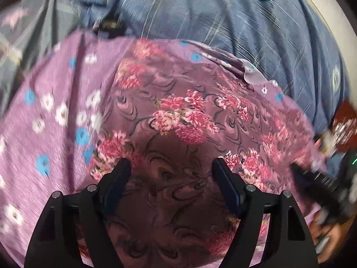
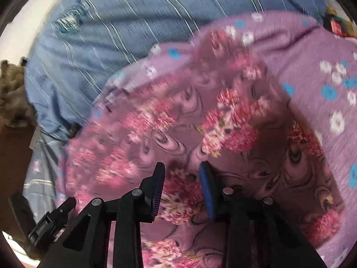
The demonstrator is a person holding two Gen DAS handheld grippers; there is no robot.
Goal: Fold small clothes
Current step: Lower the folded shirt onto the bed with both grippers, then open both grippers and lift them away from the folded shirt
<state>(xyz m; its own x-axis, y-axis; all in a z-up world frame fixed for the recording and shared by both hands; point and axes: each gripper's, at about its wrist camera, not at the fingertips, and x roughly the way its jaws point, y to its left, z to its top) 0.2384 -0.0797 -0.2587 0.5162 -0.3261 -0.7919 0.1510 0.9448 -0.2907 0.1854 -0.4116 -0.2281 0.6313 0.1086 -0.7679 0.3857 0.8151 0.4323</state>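
Note:
A mauve garment with pink flower clusters and dark swirls (image 1: 178,120) lies on a lilac cloth printed with white and blue flowers (image 1: 51,116). My left gripper (image 1: 170,167) is open just above the mauve garment, nothing between its fingers. In the right wrist view the same garment (image 2: 156,134) lies on the lilac cloth (image 2: 323,67). My right gripper (image 2: 181,167) is open, its fingers set over the garment's flowered fabric. The right gripper's black body (image 1: 321,181) shows at the right edge of the left wrist view. Both views are motion blurred.
A blue striped bedsheet (image 1: 223,15) covers the surface behind the clothes and also shows in the right wrist view (image 2: 133,15). A red packet (image 1: 343,125) lies at the right. A brown crumpled cloth (image 2: 11,93) sits at the far left edge.

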